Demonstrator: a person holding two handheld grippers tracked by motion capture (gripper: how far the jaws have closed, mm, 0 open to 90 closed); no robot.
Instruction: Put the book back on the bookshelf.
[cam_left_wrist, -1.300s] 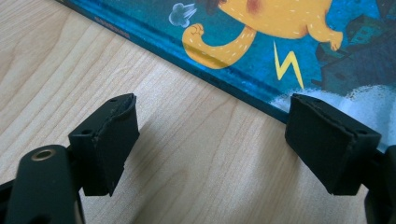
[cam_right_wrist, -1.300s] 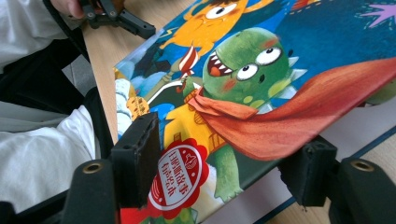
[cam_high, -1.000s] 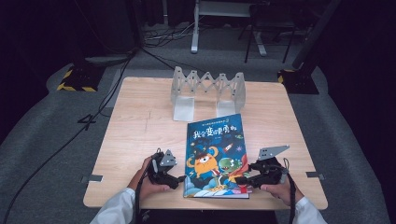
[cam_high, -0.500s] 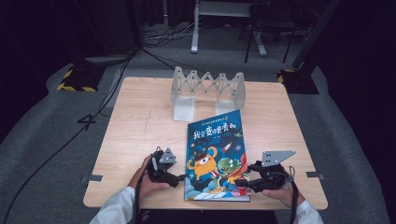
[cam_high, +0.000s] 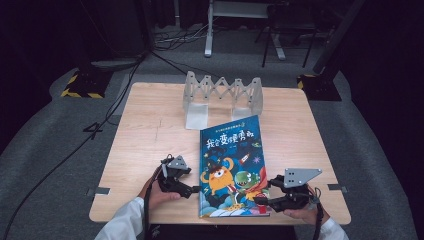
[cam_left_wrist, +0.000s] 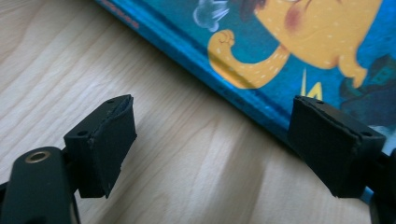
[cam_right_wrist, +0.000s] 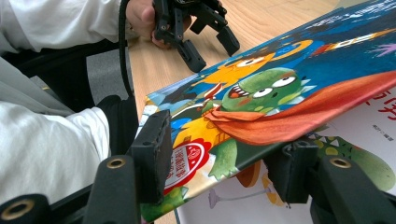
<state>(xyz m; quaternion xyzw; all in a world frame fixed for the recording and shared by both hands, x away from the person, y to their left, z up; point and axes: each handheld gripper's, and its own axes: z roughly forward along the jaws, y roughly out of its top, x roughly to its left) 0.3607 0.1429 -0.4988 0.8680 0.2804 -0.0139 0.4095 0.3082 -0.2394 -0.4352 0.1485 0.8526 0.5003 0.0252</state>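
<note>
Picture book (cam_high: 231, 167) with a blue cover is seen lying on the wooden table (cam_high: 145, 135), between the two pairs of tongs, near the table's front edge. Its front cover (cam_right_wrist: 261, 98) is lifted at the lower right corner, and a white inner page (cam_right_wrist: 373, 126) is exposed beneath it. The right tongs (cam_high: 264, 201) are set around that raised cover edge, one jaw above and one below, with a gap left on both sides, so the cover is not pinched. The left tongs (cam_high: 196, 189) are held wide apart just beside the book's spine edge (cam_left_wrist: 205, 60), one jaw over bare wood and the other at the cover's rim; nothing is gripped. Beyond the book, well away from both tongs, a white folding rack (cam_high: 222, 92) is stood on the table. White sleeves (cam_right_wrist: 42, 140) are worn by the person
</note>
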